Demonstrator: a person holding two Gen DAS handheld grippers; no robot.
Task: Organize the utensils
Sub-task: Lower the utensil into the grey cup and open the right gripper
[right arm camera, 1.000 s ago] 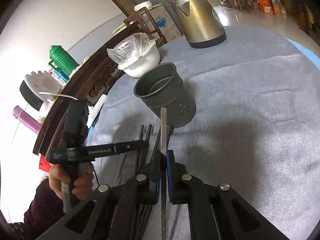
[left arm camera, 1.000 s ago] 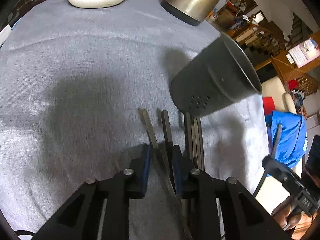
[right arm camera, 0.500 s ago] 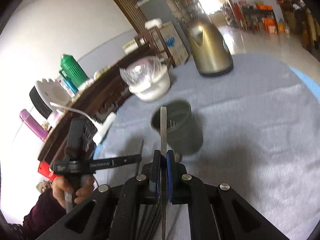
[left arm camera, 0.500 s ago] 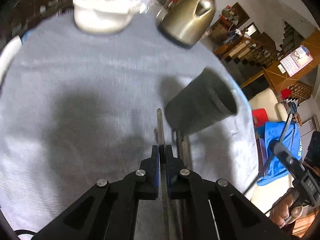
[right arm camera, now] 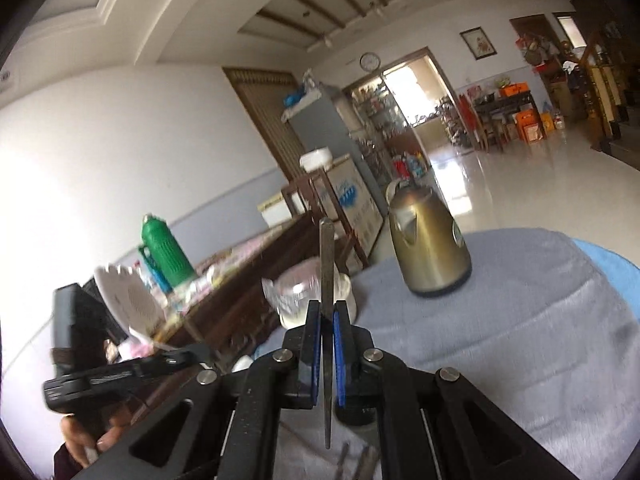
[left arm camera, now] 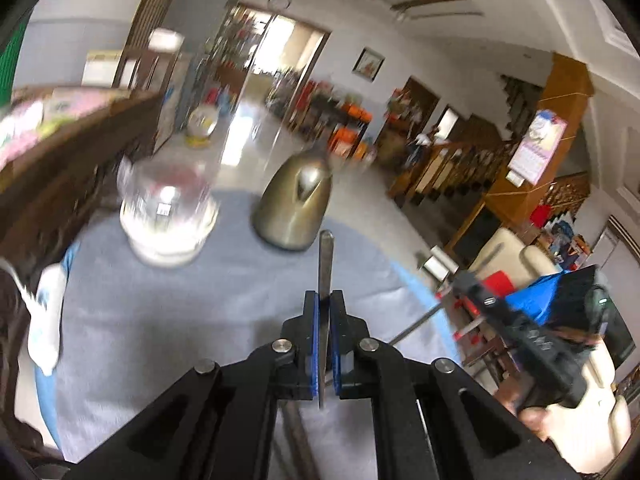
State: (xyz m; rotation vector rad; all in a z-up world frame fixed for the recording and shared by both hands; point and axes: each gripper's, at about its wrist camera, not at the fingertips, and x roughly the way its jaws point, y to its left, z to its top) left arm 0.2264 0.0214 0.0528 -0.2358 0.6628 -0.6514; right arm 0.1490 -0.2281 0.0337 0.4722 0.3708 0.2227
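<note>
In the left wrist view my left gripper (left arm camera: 324, 306) is shut on a flat metal utensil handle (left arm camera: 325, 260) that sticks up edge-on between the blue pads, lifted above the grey-clothed table (left arm camera: 180, 320). My right gripper (right arm camera: 327, 314) is likewise shut on a thin flat utensil (right arm camera: 327, 264), held well above the cloth. Each gripper shows in the other's view: the right gripper (left arm camera: 468, 288) at the right with a hand behind it, the left gripper (right arm camera: 196, 354) at the lower left. A few more utensils (right arm camera: 360, 460) lie on the cloth below. The dark holder cup is out of view.
A brass-coloured kettle (left arm camera: 296, 204) and a white bowl under plastic wrap (left arm camera: 168, 216) stand at the table's far side. A dark wooden cabinet (right arm camera: 248, 280) with a green thermos (right arm camera: 164, 252) and a white fan (right arm camera: 128, 308) runs along the left. Blue cloth (left arm camera: 532, 292) lies off the right edge.
The left gripper closed on a utensil and lifted it off the cloth. Both grippers rose and tilted up, so the holder cup and most of the table dropped out of view.
</note>
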